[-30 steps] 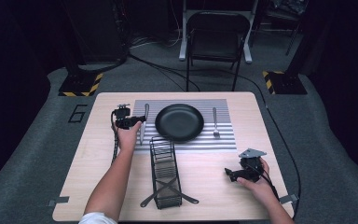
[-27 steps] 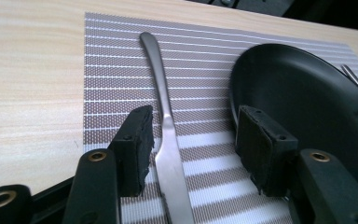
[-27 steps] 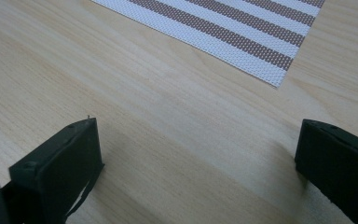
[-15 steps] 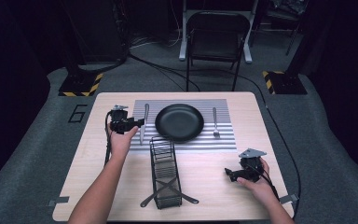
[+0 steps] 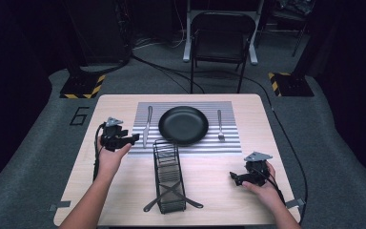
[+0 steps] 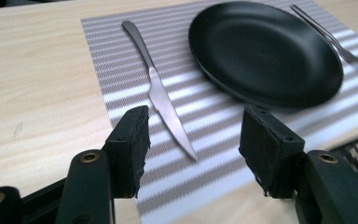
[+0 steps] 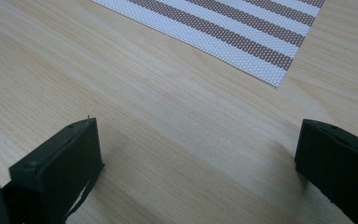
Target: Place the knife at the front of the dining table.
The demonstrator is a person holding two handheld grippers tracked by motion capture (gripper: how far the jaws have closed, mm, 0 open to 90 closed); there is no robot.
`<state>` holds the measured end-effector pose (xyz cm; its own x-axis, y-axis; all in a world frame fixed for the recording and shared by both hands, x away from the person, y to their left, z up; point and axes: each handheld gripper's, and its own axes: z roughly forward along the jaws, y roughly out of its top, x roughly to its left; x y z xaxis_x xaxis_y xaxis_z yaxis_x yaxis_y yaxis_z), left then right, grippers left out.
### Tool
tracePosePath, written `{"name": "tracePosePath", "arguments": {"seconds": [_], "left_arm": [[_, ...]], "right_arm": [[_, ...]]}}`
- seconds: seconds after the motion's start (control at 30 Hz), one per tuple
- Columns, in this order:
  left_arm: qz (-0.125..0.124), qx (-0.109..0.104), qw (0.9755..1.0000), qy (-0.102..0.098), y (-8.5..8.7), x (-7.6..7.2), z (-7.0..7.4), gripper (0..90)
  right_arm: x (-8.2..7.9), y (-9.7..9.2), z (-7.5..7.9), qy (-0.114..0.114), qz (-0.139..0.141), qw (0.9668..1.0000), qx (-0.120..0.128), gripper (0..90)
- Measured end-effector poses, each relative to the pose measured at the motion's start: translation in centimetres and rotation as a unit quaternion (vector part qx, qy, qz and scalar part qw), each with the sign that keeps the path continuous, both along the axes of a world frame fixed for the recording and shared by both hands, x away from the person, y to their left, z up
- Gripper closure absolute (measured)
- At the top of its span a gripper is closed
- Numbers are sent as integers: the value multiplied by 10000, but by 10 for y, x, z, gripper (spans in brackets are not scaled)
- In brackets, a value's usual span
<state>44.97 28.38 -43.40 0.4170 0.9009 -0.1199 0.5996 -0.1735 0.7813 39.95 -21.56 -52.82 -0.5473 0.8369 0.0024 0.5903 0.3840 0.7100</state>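
The fingers of the left gripper are standing wide apart, empty, aiming at the knife on the striped mat. The likely step is taking the knife: lowering squarely across the blade would be helping. The right gripper is resting wide open over bare bench. Counting, largest first: one bench, one mat, one wire rack, one black plate, one knife, one fork.

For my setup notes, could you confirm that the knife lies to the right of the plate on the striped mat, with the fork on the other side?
Not quite: the knife lies left of the plate on the mat, as the high view shows. The fork is on the other side, to the right.
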Motion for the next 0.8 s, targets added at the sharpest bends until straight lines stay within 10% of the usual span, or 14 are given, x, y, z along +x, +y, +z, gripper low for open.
{"name": "tracePosePath", "arguments": {"seconds": [0.37, 0.8], "left_arm": [[-27, -80, 9998, 151, 27, -42, -20, 414], [-101, 355, 9988, 321, 33, -60, -65, 404]], "right_arm": [[0, 0, 0, -1, 0, 10000, -1, 0], [0, 0, 0, 0, 0, 10000, 0, 0]]}}
